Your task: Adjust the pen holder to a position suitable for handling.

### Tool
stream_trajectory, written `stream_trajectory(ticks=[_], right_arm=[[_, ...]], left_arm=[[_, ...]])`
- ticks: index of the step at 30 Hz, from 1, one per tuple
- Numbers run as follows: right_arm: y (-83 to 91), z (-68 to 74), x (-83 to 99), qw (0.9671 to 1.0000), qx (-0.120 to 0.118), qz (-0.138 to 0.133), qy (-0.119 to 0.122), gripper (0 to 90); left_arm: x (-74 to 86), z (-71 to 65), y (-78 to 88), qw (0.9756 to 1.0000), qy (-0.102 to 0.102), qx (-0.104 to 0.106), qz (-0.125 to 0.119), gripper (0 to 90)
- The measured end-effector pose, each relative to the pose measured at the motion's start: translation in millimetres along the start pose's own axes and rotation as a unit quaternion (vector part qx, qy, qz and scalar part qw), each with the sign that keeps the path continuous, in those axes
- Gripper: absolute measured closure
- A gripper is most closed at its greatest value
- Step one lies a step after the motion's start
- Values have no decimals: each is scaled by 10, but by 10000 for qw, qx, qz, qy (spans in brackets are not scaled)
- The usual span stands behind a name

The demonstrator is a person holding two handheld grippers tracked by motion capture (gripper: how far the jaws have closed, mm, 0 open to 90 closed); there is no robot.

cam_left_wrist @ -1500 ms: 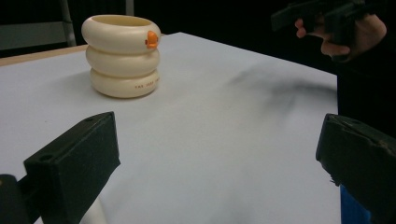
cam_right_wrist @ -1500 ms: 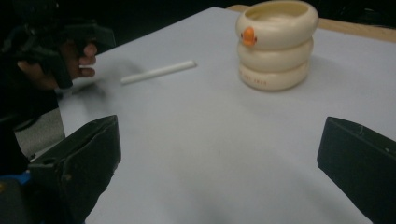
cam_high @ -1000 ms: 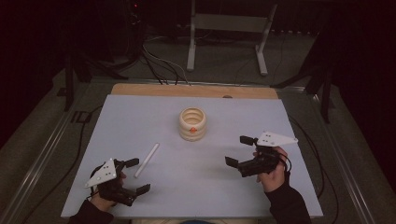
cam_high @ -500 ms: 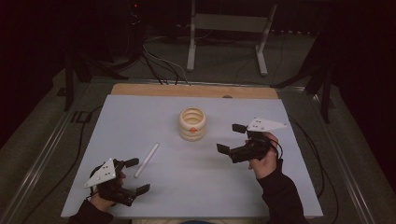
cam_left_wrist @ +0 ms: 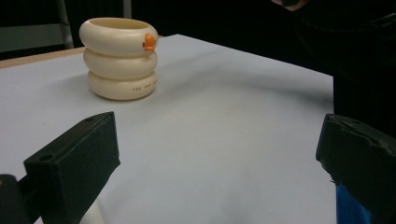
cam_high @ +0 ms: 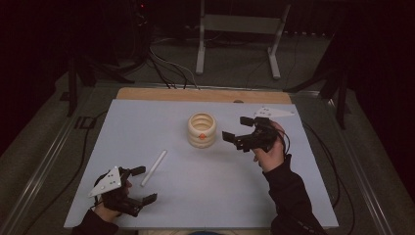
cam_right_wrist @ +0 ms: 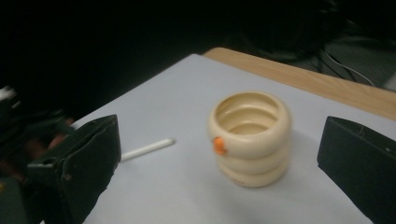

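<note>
A cream holder made of three stacked rings (cam_high: 201, 130) with a small orange mark stands upright near the middle of the pale table (cam_high: 147, 117). The left gripper view shows the ringed holder (cam_left_wrist: 120, 58) at upper left, and it sits centred between the jaws in the right gripper view (cam_right_wrist: 249, 136). A white stick (cam_high: 154, 167) lies flat left of centre, the same stick (cam_right_wrist: 147, 148) lying beyond the holder in the right gripper view. My right gripper (cam_high: 236, 131) hovers open just right of the holder, nothing in it. My left gripper (cam_high: 143, 184) rests open near the front left, beside the stick.
A wooden strip (cam_high: 161, 94) borders the table's far edge. Beyond it stand a metal frame (cam_high: 235, 29) and cables (cam_high: 166, 63) on the dark floor. Rails run along both table sides.
My right gripper has moved left and away from the person, from the right side of the table to close beside the holder. The left gripper has stayed put.
</note>
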State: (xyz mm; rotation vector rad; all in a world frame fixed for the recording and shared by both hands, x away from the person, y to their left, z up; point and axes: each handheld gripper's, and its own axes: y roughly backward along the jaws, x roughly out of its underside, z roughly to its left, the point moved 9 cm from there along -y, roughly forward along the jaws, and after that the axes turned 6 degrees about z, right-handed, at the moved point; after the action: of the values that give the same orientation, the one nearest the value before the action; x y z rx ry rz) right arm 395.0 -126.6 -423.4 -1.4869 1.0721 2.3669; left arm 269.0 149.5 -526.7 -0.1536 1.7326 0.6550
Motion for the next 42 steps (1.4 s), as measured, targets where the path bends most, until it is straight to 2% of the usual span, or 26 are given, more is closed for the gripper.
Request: stream_trajectory(ticks=[4,11,16,20,23,28,29,31,33,38,42], right_arm=[[-101,-120,-63,9990,138,164,-399,0],[-311,-210,-114,9948,318,473,-850,0],[-454,-221,-124,9921,288,713,-989,0],[-560,-256,-140,9883,356,883,-1189,0],[-629,-285,-139,9854,406,1019,-1303,45],[-758,-328,-118,9790,481,1283,-1512,91],[-781,-333,-115,9778,502,1344,-1527,135],[-824,-358,-109,9742,594,1437,-1635,153],[-865,-373,-102,9714,617,1531,-1706,218],[-948,-455,-69,9602,878,1837,-1912,325],[-1004,-508,-51,9526,1033,2032,-2017,382]], left_arm=[[7,4,-1,10000,-4,-6,24,0],[3,3,1,10000,-6,2,8,0],[6,5,5,10000,3,1,14,0],[4,4,4,10000,8,0,4,0],[3,3,6,10000,-18,7,11,0],[6,3,3,10000,-27,7,21,0],[4,4,4,10000,-19,10,16,0],[7,5,4,10000,-13,4,17,0],[9,2,5,10000,-21,11,27,0],[13,6,2,10000,9,2,20,0],[13,9,1,10000,1,1,24,0]])
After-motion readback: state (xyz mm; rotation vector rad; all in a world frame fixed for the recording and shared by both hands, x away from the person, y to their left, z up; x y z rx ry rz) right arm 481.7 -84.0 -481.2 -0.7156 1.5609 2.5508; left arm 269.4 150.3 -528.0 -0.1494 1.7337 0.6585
